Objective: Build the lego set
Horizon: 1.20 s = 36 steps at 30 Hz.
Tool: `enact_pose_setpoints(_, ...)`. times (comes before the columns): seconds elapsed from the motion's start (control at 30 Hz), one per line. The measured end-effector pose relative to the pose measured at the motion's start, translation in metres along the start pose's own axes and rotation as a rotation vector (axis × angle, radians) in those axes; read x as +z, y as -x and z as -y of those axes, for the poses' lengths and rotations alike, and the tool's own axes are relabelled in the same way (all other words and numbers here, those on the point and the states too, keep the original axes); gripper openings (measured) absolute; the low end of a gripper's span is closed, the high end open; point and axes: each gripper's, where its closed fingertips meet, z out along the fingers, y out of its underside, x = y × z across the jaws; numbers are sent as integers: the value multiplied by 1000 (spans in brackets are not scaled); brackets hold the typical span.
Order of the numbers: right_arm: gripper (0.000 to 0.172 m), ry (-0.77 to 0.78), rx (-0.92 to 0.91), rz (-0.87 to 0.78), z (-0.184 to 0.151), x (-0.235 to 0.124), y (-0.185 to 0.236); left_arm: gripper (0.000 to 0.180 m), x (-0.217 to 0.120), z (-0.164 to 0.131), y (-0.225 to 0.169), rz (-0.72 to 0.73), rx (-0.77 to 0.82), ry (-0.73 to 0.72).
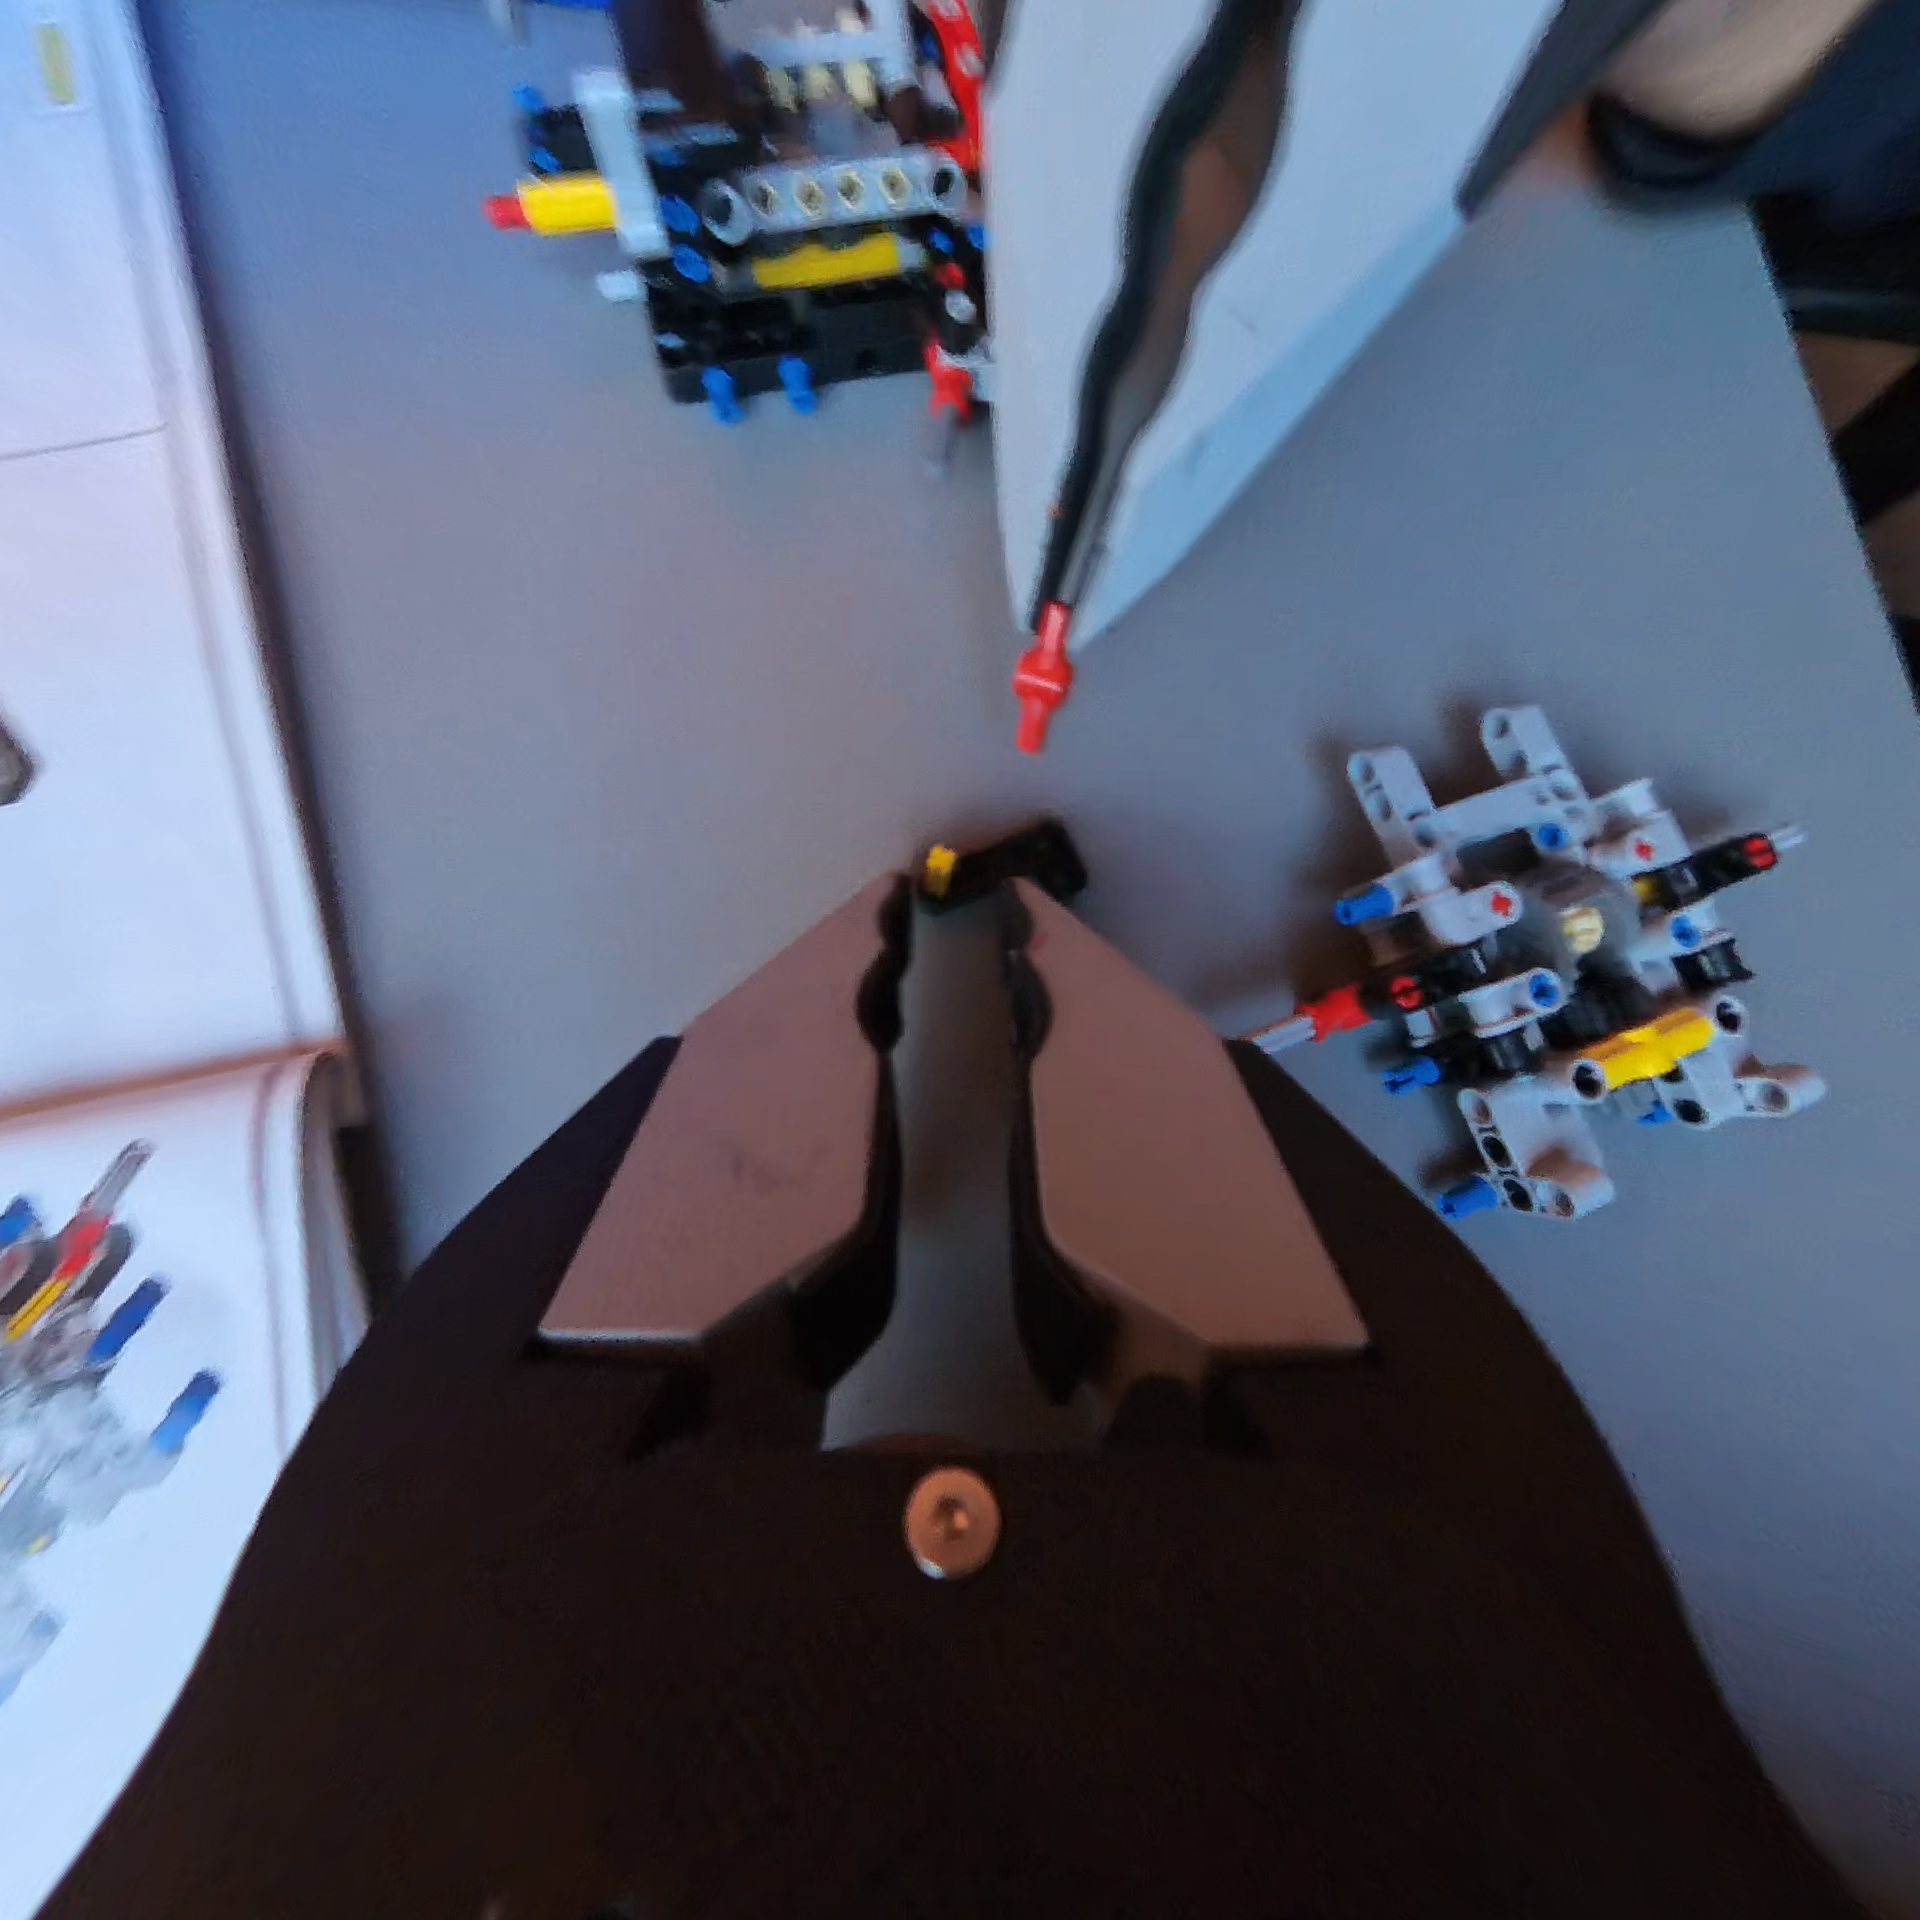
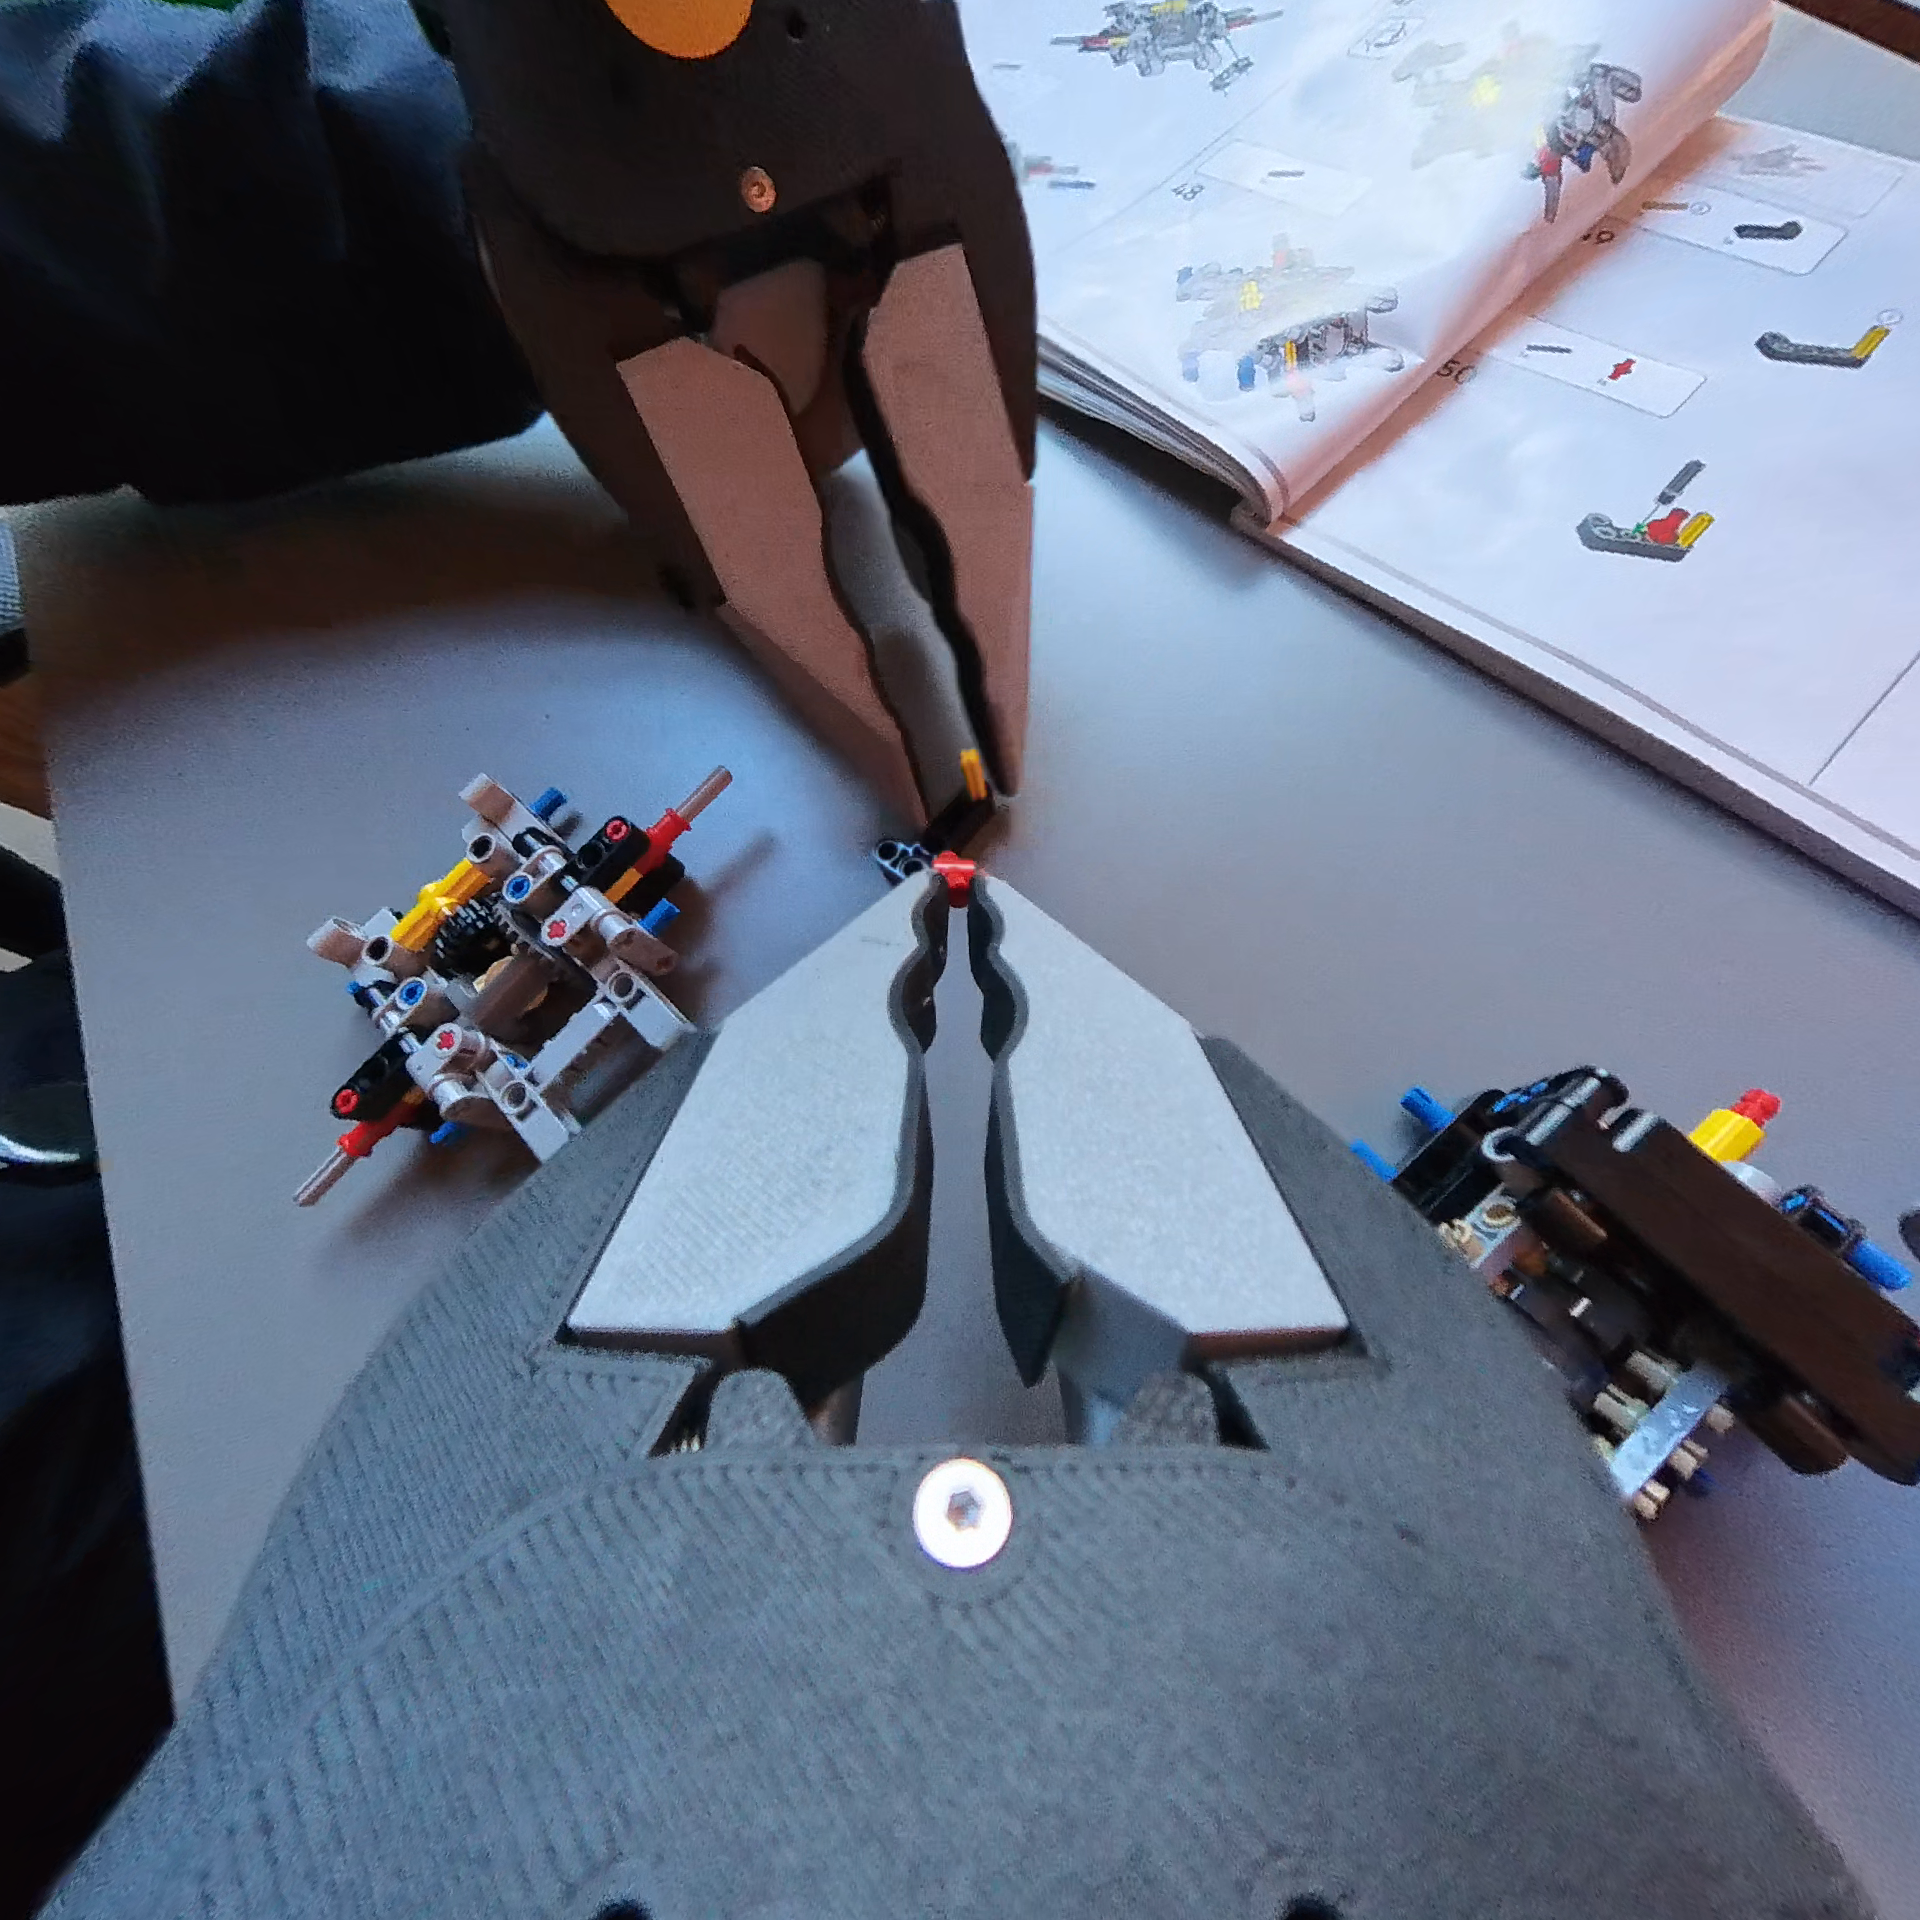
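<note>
Counting two grippers, we see the right gripper [image 2: 958, 902] pinching one red plastic pin [image 2: 952, 873], its pads pressed tight. Our left gripper [image 1: 961, 899] stands slightly parted around one black angled beam [image 1: 1023, 862] carrying a yellow peg [image 1: 940, 864]; whether it presses, we cannot tell. Two knobbly brick assemblies [image 2: 499, 977] [image 2: 1662, 1268] flank bare grey bench [image 2: 1351, 831] mid-frame; one booklet [image 2: 1558, 416] fills the upper right.

Step nos. on open instruction booklet [image 2: 1455, 436]

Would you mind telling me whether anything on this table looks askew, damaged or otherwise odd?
Nothing stands out. The two brick assemblies, the grey one and the black one, sit intact on the table, beside the open instruction booklet. The right gripper pinches a small red pin, close to the black bent beam at the left gripper.
</note>
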Motion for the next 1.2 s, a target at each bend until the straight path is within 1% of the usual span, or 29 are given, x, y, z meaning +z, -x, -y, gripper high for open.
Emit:
enact_pose_setpoints(0.07, 1, -4, 3, 5, -1, -2, -1, 4, 2, -1, 0, 24, 6, -2)
enact_pose_setpoints(0.13, 0, -11, 15, 17, -1, -3, -1, 4, 2, 0, 1, 41, -37, -3)
enact_pose_setpoints(0.23, 0, -6, 2, 16, -1, -3, -2, 4, 2, 1, 0, 91, -153, -10)
enact_pose_setpoints(0.3, 0, 4, -18, 12, -2, -4, -2, 4, 2, 0, -3, 118, -183, -7)
enact_pose_setpoints(0.33, 0, 4, -24, 10, -1, -4, -2, 8, 2, -1, -4, 128, -188, -5)
enact_pose_setpoints(0.4, 0, -8, -22, 19, 1, -7, 0, 22, -2, -1, -6, 138, -201, -3)
enact_pose_setpoints(0.5, 0, -47, 4, 56, 6, -11, 3, 22, -14, 6, -5, 149, -216, -45)
enact_pose_setpoints(0.6, 1, -81, 30, 102, 10, -15, 8, 19, -23, 26, -14, 136, -199, -114)
enact_pose_setpoints(0.73, 0, -130, 64, 190, 18, -18, 20, 16, -17, 41, -30, 78, -166, -129)
enact_pose_setpoints(0.83, 0, -142, 75, 221, 20, -18, 24, 3, -15, 42, -35, 43, -155, -146)
enact_pose_setpoints(0.97, 0, -158, 74, 249, 20, -19, 26, 2, -16, 42, -39, 20, -146, -176)
enact_pose_setpoints(1.1, 1, -208, -35, 239, 23, -21, 30, 1, -17, 43, -43, -9, -164, -205)
enact_pose_setpoints(1.13, 4, -215, -50, 237, 23, -21, 31, 1, -18, 44, -43, -8, -173, -214)
enact_pose_setpoints(1.2, 3, -223, -47, 237, 24, -22, 31, 1, -19, 44, -43, -11, -174, -227)
